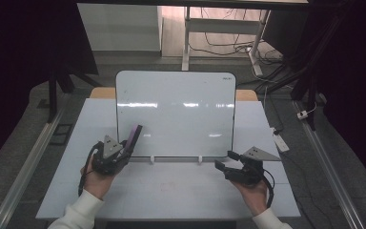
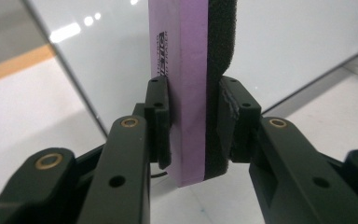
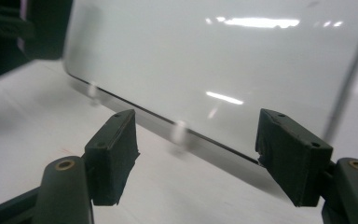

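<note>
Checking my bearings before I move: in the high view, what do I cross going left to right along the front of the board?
left gripper holding the purple eraser → whiteboard → right gripper

Glossy white whiteboard (image 1: 176, 114) with a thin dark edge and bright streaks of reflected light. Lilac eraser (image 2: 189, 88) backed with black foam, small black lettering along its left side. Matt black left gripper (image 2: 191, 121) with brass-coloured rivets; black right gripper (image 3: 196, 161) the same. Pale bluish-white table (image 1: 171, 191). White sleeves (image 1: 78, 214). Grey floor (image 1: 24, 124) beyond.
</note>
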A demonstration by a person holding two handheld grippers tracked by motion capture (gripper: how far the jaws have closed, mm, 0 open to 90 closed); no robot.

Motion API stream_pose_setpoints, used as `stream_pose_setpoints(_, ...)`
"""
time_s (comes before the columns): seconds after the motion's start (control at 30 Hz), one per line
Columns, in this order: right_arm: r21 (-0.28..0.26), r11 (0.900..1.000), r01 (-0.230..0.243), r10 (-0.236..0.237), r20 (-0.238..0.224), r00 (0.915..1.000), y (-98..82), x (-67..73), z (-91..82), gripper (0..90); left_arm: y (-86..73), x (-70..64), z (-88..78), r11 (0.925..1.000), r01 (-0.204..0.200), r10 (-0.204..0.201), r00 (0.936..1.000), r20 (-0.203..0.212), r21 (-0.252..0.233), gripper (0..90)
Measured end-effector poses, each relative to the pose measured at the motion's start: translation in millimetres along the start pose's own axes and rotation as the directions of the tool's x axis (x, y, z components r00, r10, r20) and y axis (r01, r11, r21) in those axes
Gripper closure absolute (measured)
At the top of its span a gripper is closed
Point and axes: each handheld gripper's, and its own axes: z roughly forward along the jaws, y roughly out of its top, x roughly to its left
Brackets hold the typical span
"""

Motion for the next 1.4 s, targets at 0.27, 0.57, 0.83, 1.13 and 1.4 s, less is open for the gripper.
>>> stream_pose_setpoints(0.27, -0.024, 0.997, 0.068, -0.067, 0.037, 0.9971, -10.6, -15.8, -12.2, 28.9, -5.5, 14.8, 10.7, 0.9913, 0.128, -0.128, 0.9918, -0.005, 0.032, 66.6)
stream_pose_setpoints(0.57, -0.040, 0.995, 0.086, -0.084, 0.057, 0.9948, -11.1, -19.5, -16.6, 29.0, -6.0, 14.1, 15.0, 0.9823, 0.186, -0.186, 0.9824, -0.011, 0.019, 65.6)
stream_pose_setpoints(0.83, -0.042, 0.995, 0.094, -0.091, 0.060, 0.9940, -11.3, -19.9, -18.0, 29.5, -7.4, 9.3, 2.1, 0.9928, 0.116, -0.115, 0.9930, 0.029, -0.032, 37.3)
stream_pose_setpoints(1.13, 0.031, 0.992, 0.126, -0.127, 0.017, 0.9918, -15.4, -29.3, -17.0, 30.0, -27.7, 13.6, -19.9, 0.9995, 0.030, -0.031, 0.9764, 0.214, 0.009, 26.8)
stream_pose_setpoints(1.4, 0.044, 0.988, 0.151, -0.148, -0.061, 0.9871, -20.3, -34.4, -18.9, 29.8, -47.1, 26.4, -29.0, 0.9992, 0.024, -0.032, 0.9659, 0.257, 0.031, 26.2)
